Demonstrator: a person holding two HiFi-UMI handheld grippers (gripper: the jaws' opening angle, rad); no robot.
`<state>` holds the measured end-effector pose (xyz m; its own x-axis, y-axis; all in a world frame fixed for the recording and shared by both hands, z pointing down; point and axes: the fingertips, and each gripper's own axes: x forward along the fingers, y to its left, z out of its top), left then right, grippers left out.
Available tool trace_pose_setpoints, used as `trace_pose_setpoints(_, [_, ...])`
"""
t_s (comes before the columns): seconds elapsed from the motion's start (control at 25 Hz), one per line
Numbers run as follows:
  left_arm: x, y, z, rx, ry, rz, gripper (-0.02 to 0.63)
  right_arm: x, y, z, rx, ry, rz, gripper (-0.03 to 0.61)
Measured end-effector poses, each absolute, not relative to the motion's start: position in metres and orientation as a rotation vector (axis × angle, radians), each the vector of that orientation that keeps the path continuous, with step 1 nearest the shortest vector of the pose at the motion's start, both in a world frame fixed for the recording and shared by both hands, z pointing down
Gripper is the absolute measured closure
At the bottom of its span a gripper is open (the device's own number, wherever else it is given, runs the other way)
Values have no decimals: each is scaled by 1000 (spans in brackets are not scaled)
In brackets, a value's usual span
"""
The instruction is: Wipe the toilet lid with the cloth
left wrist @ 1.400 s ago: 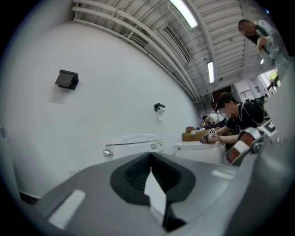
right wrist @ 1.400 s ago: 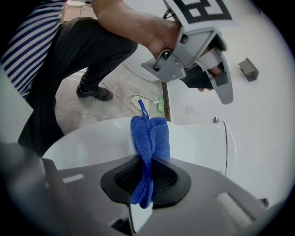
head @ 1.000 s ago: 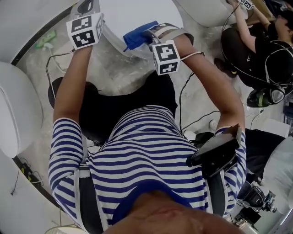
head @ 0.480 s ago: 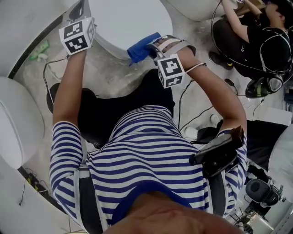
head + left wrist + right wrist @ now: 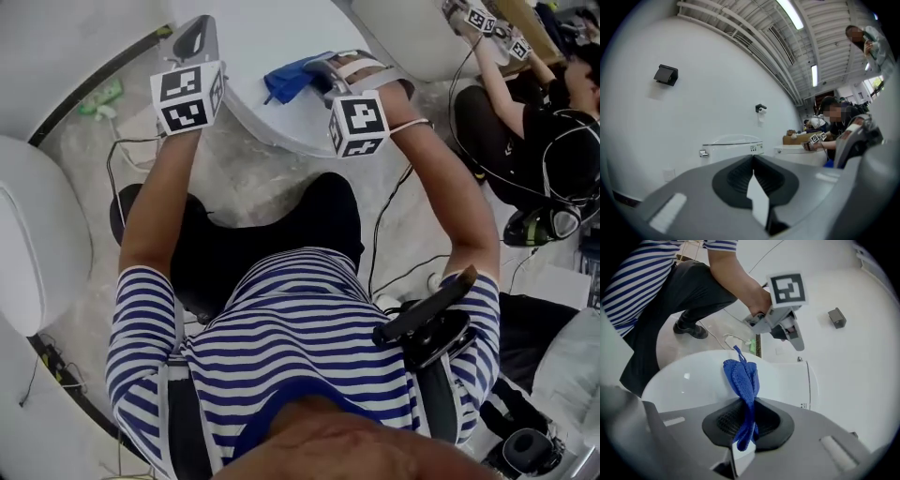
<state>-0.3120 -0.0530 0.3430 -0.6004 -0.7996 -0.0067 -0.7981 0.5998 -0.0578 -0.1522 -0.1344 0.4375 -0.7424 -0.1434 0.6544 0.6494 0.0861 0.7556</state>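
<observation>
The white toilet lid [image 5: 267, 42] lies at the top of the head view, in front of the seated person. My right gripper [image 5: 317, 67] is shut on a bunched blue cloth [image 5: 289, 80], which hangs over the lid's near right part. In the right gripper view the cloth [image 5: 743, 378] sticks up from between the jaws of the right gripper [image 5: 744, 425], above the lid [image 5: 689, 380]. My left gripper [image 5: 195, 39] hovers at the lid's left edge. In its own view the left gripper [image 5: 753, 161] is shut and empty, pointing at the wall.
The toilet's tank [image 5: 806, 380] stands behind the lid. Another white toilet [image 5: 37, 234] is at the left, and one more [image 5: 733, 145] stands by the wall. A second person [image 5: 534, 122] crouches at the upper right. Cables [image 5: 394, 253] run across the floor.
The right gripper has carried the cloth from the lid's front edge a little further over the lid. The left gripper has stayed by the lid's left edge. The head view has shifted.
</observation>
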Motion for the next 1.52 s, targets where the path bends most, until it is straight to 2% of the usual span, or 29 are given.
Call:
trace_pose_setpoints(0.36, [-349, -48, 348, -1372, 2828, -35, 611, -315, -169, 427, -452, -1841, -1779, 531])
trace_pose_setpoints(0.68, [-372, -47, 350, -1362, 2867, 33, 611, -394, -183, 442, -469, -1839, -1791, 531])
trace_pose_setpoints(1.0, [-370, -46, 350, -1372, 2863, 26, 611, -406, -203, 453, -507, -1803, -1718, 531])
trace_pose_setpoints(1.52, [-350, -56, 349, -1397, 2831, -30, 611, -332, -192, 464, -577, -1767, -1712, 531])
